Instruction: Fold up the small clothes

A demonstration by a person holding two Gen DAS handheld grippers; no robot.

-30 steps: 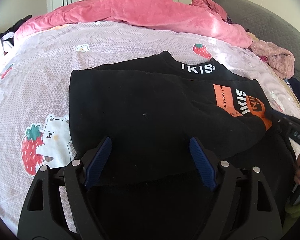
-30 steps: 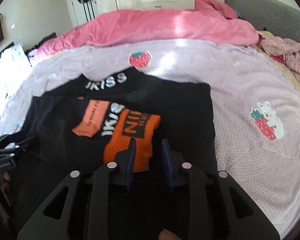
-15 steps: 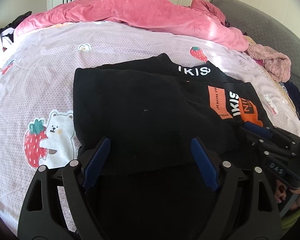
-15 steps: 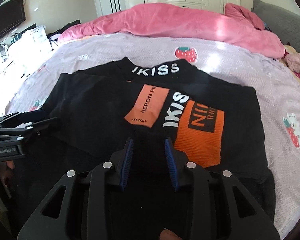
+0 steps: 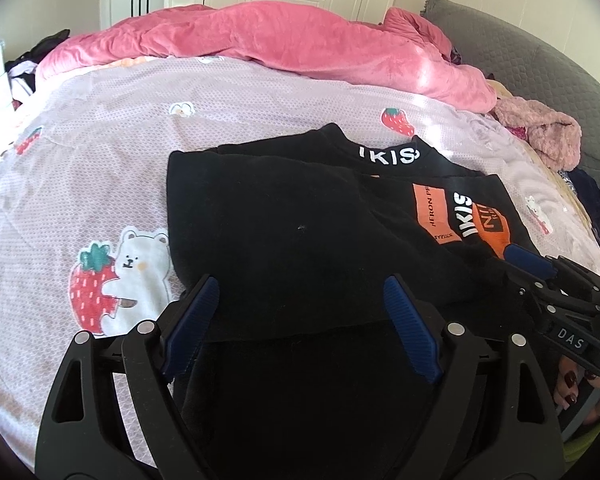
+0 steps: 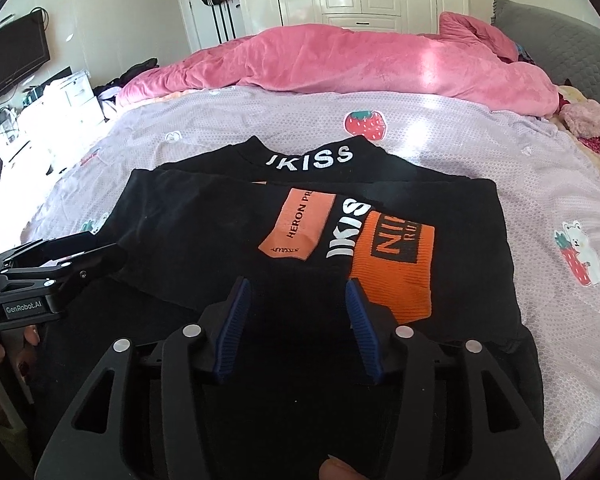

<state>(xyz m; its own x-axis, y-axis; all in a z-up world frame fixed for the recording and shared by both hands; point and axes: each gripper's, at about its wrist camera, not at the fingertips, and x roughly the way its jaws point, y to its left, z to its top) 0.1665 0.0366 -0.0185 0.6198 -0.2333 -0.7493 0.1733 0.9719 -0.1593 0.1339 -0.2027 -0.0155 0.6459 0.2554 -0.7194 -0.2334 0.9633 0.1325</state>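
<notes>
Two wrist fisheyes, both close, angled down across bed (image 5: 100, 184), left-side and right-side, sharing black sweater (image 5: 284, 216) (image 6: 204, 224), pink duvet (image 6: 380, 60)

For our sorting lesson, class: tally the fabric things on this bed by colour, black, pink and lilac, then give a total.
Black: 1, the black top with orange patches
Pink: 2, the pink duvet and the fluffy pink garment
Lilac: 1, the printed bedsheet
Total: 4

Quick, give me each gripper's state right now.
Left gripper: jaws wide open above the black garment, holding nothing.
Right gripper: jaws opening, nothing gripped, orange cuff lies free ahead.
</notes>
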